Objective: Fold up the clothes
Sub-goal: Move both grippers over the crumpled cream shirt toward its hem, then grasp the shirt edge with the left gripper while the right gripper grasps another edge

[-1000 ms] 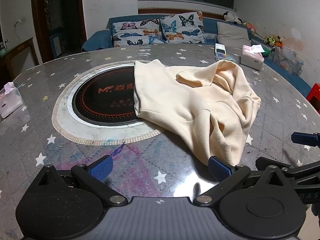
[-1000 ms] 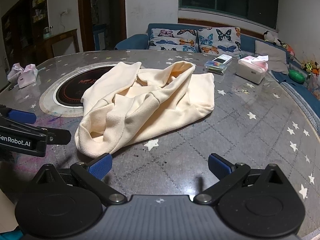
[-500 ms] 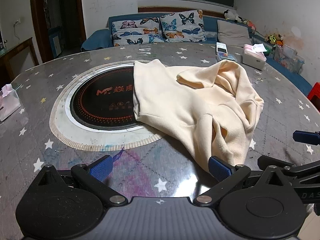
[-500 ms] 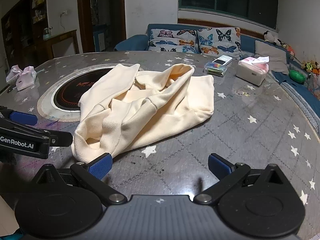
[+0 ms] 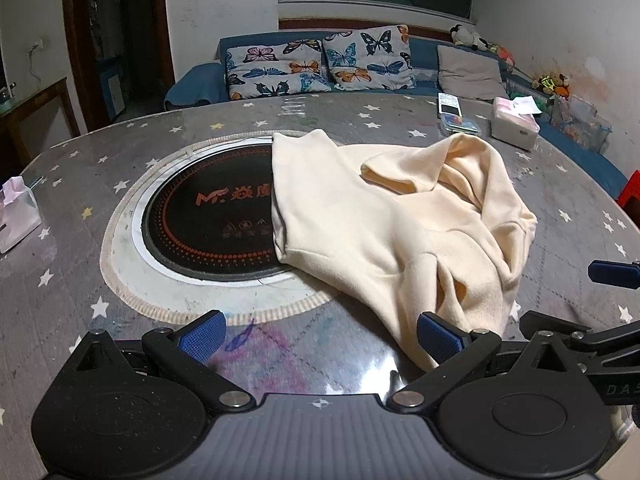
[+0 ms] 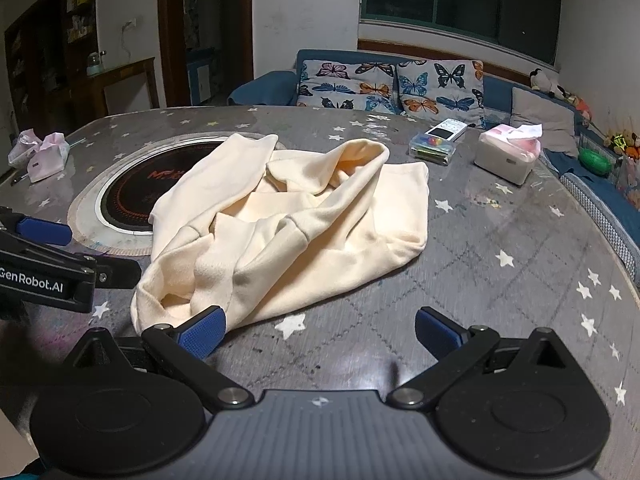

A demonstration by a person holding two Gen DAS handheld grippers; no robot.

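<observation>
Your left claw (image 5: 320, 336) gapes wide with nothing in it, low over the desk (image 5: 80, 280). The cream garment (image 5: 392, 224) lies crumpled, partly over the round hob, wholly unfolded. Your right claw (image 6: 318, 330) is equally spread and empty, near its closest edge.

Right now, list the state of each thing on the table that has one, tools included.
Cream garment: crumpled, unfolded, partly over the cooktop.
Cooktop: partly covered by the garment.
Tissue box: open, tissue sticking out.
Left tool: open, empty.
Right tool: open, empty.
</observation>
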